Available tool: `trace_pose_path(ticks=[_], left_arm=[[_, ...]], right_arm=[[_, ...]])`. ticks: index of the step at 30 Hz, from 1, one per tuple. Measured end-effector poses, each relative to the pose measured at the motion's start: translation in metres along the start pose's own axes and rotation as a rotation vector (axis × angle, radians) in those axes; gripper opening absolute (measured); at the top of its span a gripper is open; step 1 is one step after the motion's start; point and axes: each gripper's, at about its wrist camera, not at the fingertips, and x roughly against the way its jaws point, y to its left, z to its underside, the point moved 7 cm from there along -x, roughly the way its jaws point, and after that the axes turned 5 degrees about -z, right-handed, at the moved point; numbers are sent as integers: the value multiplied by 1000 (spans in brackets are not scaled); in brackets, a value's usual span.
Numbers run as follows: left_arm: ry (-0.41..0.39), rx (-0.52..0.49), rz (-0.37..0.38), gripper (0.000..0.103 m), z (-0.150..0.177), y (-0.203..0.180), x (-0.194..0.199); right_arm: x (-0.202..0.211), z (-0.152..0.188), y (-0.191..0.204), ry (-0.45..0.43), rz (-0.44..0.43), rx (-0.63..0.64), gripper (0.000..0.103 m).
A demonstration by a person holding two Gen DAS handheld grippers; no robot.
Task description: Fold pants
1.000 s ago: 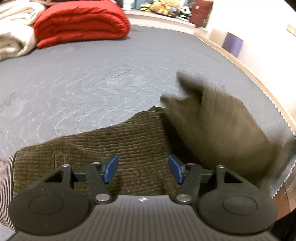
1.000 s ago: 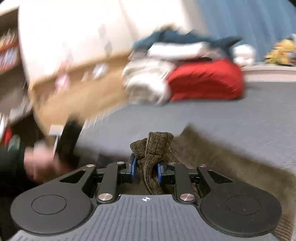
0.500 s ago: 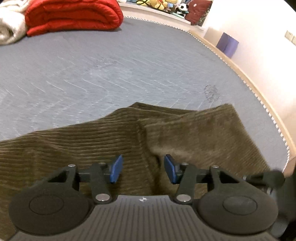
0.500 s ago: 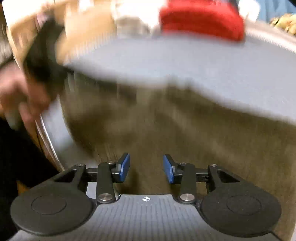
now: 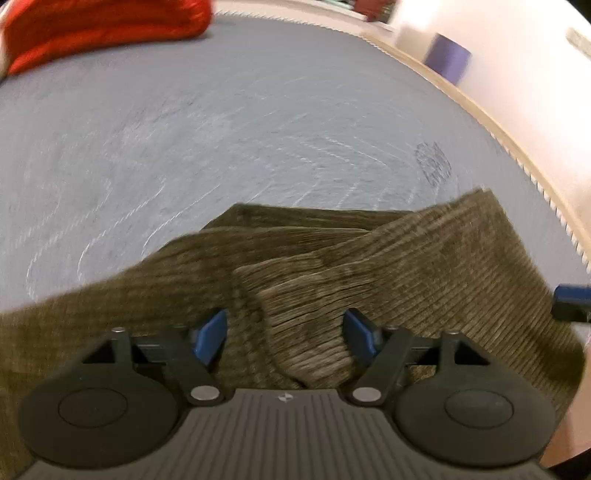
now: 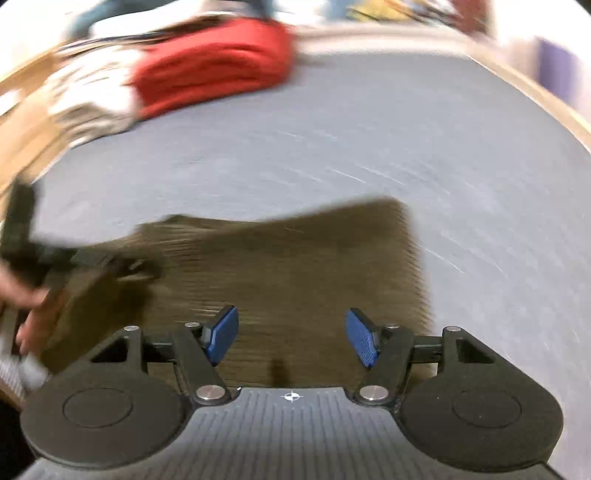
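Note:
Olive-brown corduroy pants [image 5: 424,266] lie on the grey mattress [image 5: 221,129], one part folded over in layers. My left gripper [image 5: 285,334] hovers low over the folded edge. Its jaws are opening; a ridge of cloth sits between the blue pads [image 5: 210,336], which do not press on it. In the right wrist view the pants [image 6: 295,258] lie flat and blurred. My right gripper [image 6: 292,336] is above them, its jaws opening with nothing held between them. The left gripper [image 6: 22,236] and the hand holding it [image 6: 22,295] show at the left edge.
A folded red quilt [image 5: 103,26] and a white blanket [image 6: 85,99] lie at the far side of the mattress. The wooden bed edge [image 5: 517,147] runs along the right, with a purple box [image 5: 447,57] by the wall beyond it.
The right gripper let go of the bunched cloth it held, and its jaws spread wide. The raised pant part now lies folded over. The left gripper sank closer to the cloth.

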Motion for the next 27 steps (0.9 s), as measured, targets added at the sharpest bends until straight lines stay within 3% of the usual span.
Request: trace_pose_path(ticks=[1, 3, 5, 9, 10, 12, 13, 14, 15, 19, 22, 24, 27], left_arm=[[-15, -10, -11, 66, -2, -3, 1], [-23, 4, -14, 28, -8, -4, 7], [-68, 9, 9, 26, -22, -6, 22], [-200, -25, -24, 27, -43, -8, 49], [-194, -33, -36, 28, -42, -7, 45], [-95, -37, -55, 40, -30, -3, 25], [-45, -37, -112, 41, -24, 2, 16], [-57, -34, -151, 56, -23, 5, 18], [-90, -32, -174, 62, -25, 5, 25], [-245, -80, -163, 62, -36, -12, 70], [-245, -114, -117, 61, -27, -26, 77], [-238, -121, -110, 56, -22, -26, 79], [-256, -89, -65, 56, -26, -25, 95]], right_arm=[[-3, 2, -10, 17, 31, -33, 69], [-4, 7, -27, 43, 89, -61, 71], [-3, 11, -35, 57, 93, -71, 72], [-6, 20, -36, 75, 77, -104, 80], [-6, 25, -39, 85, 71, -109, 82], [-7, 32, -34, 109, 53, -110, 85], [-4, 34, -39, 119, 48, -111, 85], [-4, 35, -39, 131, 47, -112, 86], [-6, 39, -39, 142, 48, -114, 87], [-14, 48, -46, 180, 40, -166, 87], [-14, 48, -45, 174, 24, -202, 72], [-12, 46, -45, 154, 37, -222, 40], [2, 32, -40, 97, 27, -260, 25]])
